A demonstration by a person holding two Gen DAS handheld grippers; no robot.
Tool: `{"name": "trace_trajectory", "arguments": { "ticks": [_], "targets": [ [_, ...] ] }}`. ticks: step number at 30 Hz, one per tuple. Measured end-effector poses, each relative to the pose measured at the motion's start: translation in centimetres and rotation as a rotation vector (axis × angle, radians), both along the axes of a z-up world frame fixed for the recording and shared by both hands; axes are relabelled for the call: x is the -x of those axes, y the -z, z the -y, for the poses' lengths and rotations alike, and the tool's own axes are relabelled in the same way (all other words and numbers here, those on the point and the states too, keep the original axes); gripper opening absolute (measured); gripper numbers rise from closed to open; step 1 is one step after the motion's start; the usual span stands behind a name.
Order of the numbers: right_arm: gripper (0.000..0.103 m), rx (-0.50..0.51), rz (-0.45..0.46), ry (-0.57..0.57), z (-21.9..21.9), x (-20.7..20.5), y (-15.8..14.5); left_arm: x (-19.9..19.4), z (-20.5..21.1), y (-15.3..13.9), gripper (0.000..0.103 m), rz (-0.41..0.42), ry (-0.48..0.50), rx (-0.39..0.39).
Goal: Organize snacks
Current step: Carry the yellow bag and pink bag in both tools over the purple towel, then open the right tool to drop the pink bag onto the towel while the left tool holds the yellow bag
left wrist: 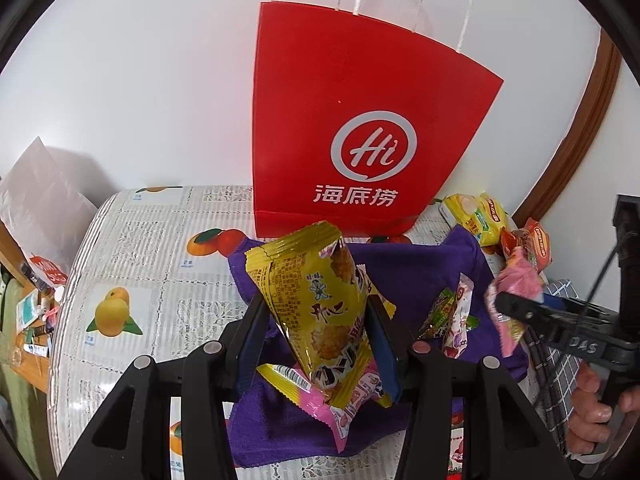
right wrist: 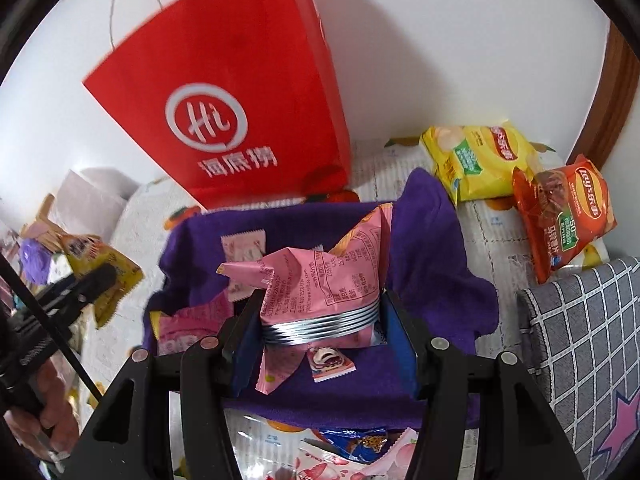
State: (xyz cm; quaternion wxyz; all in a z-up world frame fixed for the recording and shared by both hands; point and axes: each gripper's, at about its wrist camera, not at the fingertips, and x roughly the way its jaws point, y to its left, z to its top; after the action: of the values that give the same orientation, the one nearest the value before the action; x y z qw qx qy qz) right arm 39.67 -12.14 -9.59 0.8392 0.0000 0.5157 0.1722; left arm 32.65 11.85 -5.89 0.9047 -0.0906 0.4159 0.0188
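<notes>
two hand-held grippers, left (left wrist: 316, 316) clamping a yellow packet (left wrist: 320, 312), right (right wrist: 320, 316) a pink packet (right wrist: 332, 280), over fruit-print tablecloth (left wrist: 140, 264).

- The paper bag (left wrist: 360, 128) stands at the back of the table (left wrist: 132, 264), against the wall (left wrist: 140, 80), in the upper centre of the left wrist view.
- The cloth (right wrist: 432, 248) lies on the table before the bag.
- Small packets (left wrist: 456, 312) lie on the cloth.
- Two chip bags (right wrist: 480, 160) lie on the table right of the cloth, the second (right wrist: 564, 216) nearer the right edge.
- One snack packet (left wrist: 316, 308) sits between the left gripper's (left wrist: 316, 340) fingers, above the cloth.
- Another packet (right wrist: 332, 280) sits between the right gripper's (right wrist: 324, 336) fingers, over the cloth.
</notes>
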Motion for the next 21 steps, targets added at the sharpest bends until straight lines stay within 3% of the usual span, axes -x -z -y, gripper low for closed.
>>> {"name": "trace_trajectory", "arguments": {
  "ticks": [21],
  "targets": [
    [0.058,0.055,-0.081,-0.025,-1.1,-1.0,3.2,-0.4,1.0,0.6,0.047,-0.022,0.025,-0.010]
  ]
}}
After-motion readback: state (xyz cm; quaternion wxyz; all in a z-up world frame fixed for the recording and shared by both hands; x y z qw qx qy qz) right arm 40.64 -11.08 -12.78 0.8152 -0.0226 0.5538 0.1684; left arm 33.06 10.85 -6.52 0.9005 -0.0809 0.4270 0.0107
